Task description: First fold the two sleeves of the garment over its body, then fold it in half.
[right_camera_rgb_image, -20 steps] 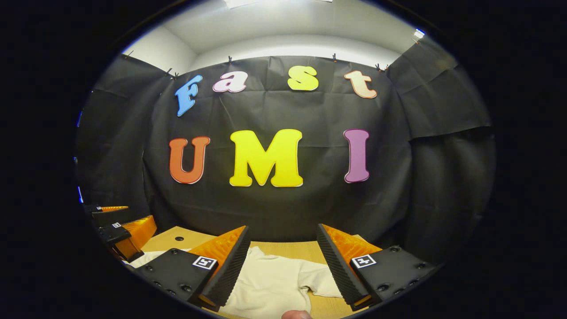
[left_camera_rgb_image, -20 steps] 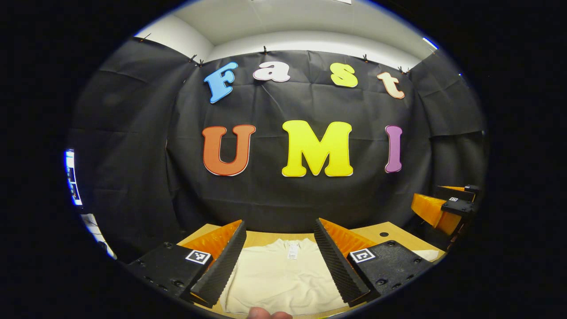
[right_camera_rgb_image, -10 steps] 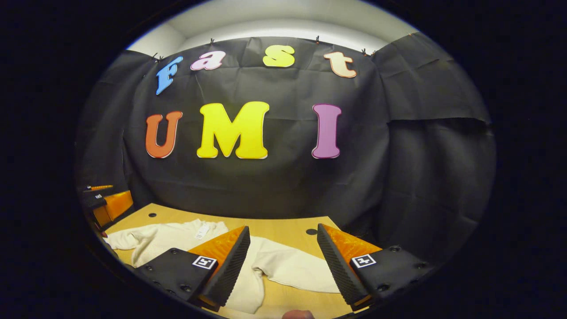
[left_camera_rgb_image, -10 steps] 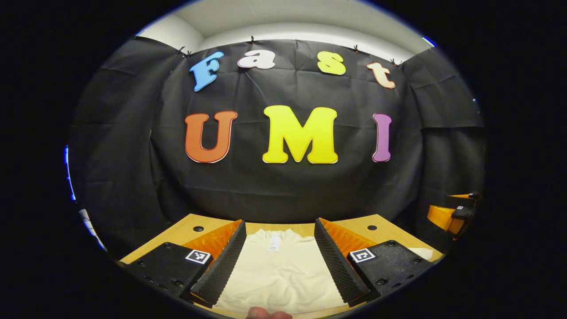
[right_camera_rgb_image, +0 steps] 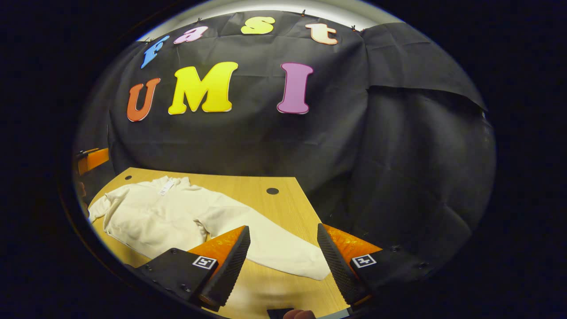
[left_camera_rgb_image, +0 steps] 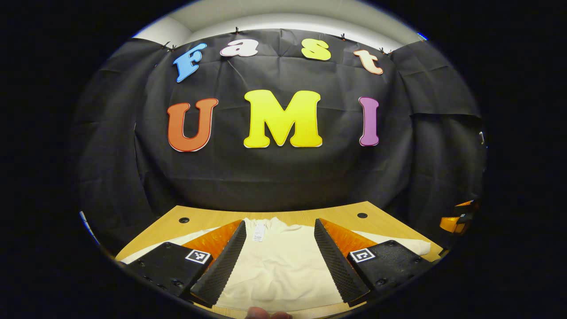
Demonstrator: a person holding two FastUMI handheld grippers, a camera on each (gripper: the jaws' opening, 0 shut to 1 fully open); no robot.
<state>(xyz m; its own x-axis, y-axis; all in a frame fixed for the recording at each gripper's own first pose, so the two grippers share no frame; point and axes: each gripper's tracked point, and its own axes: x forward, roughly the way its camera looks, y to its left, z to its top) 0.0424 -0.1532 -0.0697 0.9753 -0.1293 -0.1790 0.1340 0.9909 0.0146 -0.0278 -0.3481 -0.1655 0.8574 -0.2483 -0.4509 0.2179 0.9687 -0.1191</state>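
Sleeves not yet folded; right claw swung out toward the cuff.

Cream garment (right_camera_rgb_image: 150,217) flat on the bench (right_camera_rgb_image: 283,208), right sleeve (right_camera_rgb_image: 274,248) now stretched between the spread right claw (right_camera_rgb_image: 283,261), no longer over the body. Left claw (left_camera_rgb_image: 280,257) spread above the torso, pinching nothing. Likely next: grasp the cuff.

One cream sweatshirt (right_camera_rgb_image: 155,215) lies on one wooden table (right_camera_rgb_image: 283,206), with two sleeves spread out, the nearer sleeve (right_camera_rgb_image: 274,248) among them. One white tag (left_camera_rgb_image: 258,231) sits at its collar. Two round holes, one hole (left_camera_rgb_image: 183,219) per far corner, mark the tabletop. Two grippers: left gripper (left_camera_rgb_image: 280,257), right gripper (right_camera_rgb_image: 283,266).
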